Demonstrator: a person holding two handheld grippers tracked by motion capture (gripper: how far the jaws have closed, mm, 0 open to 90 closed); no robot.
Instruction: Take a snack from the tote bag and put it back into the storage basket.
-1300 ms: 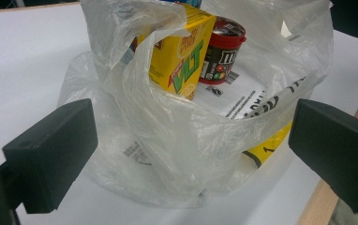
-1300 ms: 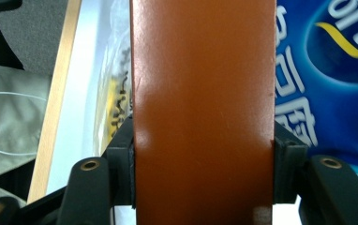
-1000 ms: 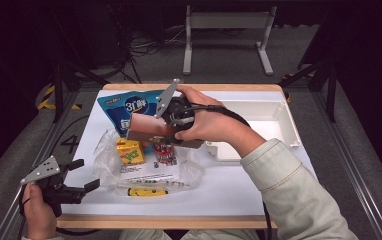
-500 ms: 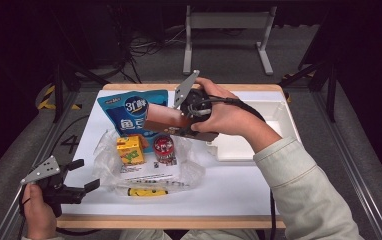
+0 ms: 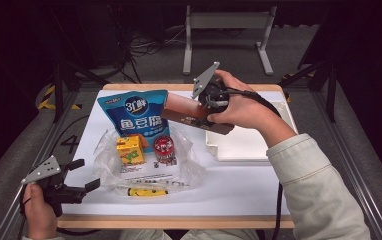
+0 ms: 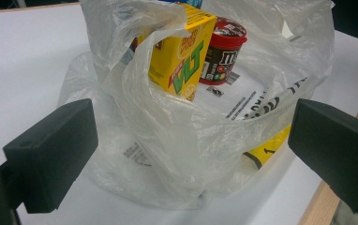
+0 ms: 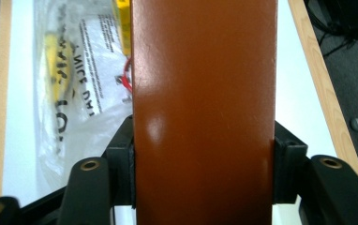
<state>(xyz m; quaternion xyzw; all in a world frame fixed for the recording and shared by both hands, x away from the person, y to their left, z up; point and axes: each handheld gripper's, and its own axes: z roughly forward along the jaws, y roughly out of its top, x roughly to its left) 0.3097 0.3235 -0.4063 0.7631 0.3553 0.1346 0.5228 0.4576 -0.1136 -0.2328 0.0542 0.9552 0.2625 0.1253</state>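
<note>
Waiting at the table's near left corner, the left gripper [image 5: 76, 175] has its 2 jaws spread wide and empty, facing the clear plastic bag [image 6: 200, 140]. Inside the bag stand a yellow carton [image 5: 130, 149] and a red-lidded cup [image 5: 163, 146]. Farther back, the right gripper [image 7: 203, 173] clamps a brown box [image 5: 195, 116] above the table, beside the white tray [image 5: 249, 145]. To bag it well, probably pinch the rim first, hold the mouth open, then lower the box in slowly, clear of the carton.

Glossy brown carton [image 7: 204, 112], crinkly clear plastic bag [image 6: 182, 154] (thin film), matt white tabletop [image 5: 239, 182]
</note>
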